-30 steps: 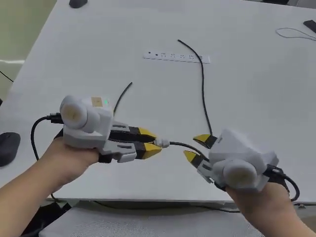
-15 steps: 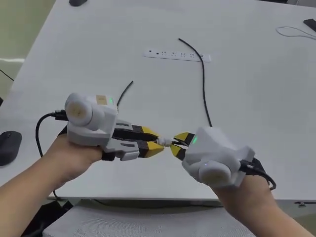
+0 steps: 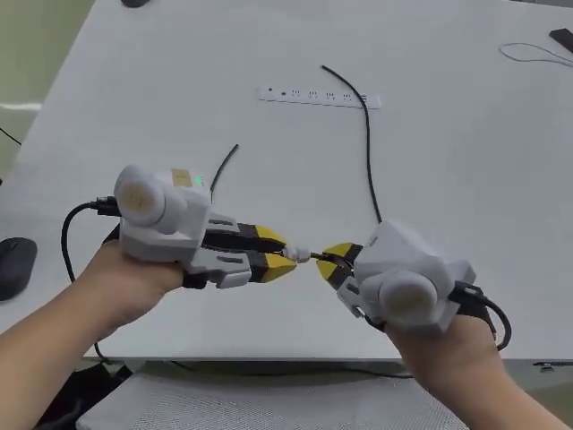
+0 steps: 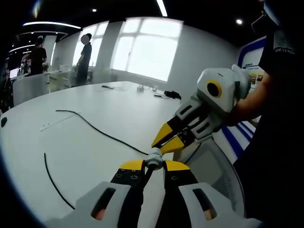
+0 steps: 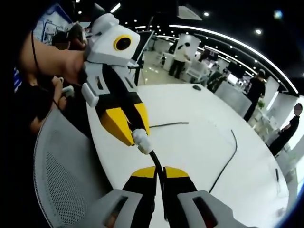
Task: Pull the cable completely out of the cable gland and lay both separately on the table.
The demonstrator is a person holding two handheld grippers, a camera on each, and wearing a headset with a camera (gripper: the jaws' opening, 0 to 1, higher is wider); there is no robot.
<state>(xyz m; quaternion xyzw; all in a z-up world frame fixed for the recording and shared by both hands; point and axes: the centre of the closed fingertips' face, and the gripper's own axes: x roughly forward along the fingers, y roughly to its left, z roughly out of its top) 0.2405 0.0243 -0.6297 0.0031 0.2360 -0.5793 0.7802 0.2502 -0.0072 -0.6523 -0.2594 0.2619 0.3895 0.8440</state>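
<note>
Head view. Holds the left hand-held gripper [image 3: 285, 259] over the near part of the white bench [image 3: 466, 179], shut tight on a small white cable gland [image 3: 295, 256]. Meets it almost tip to tip with the right hand-held gripper [image 3: 329, 262], closed on the black cable [image 3: 368, 152] just beside the gland. Leads the cable from there away across the bench, past a white power strip [image 3: 318, 97]. Leaves a short loose wire [image 3: 224, 167] lying near the left hand.

Left gripper view. Pinches the cable gland [image 4: 153, 157] between the yellow tips at the bottom, with no gap to be seen. Brings the right hand-held gripper [image 4: 167, 141] in from the right, tips just beside the gland. Shows the cable [image 4: 95, 129] curving over the bench [image 4: 85, 104] beyond.

Right gripper view. Clamps the cable [image 5: 154, 159] between the nearly closed yellow tips, close to the cable gland [image 5: 141, 141]. Keeps the cable running into the gland, not yet pulled out. Shows the left hand-held gripper [image 5: 129, 124] gripping the gland from above, over the bench [image 5: 190, 142] edge, beside a grey mesh chair [image 5: 61, 180].
</note>
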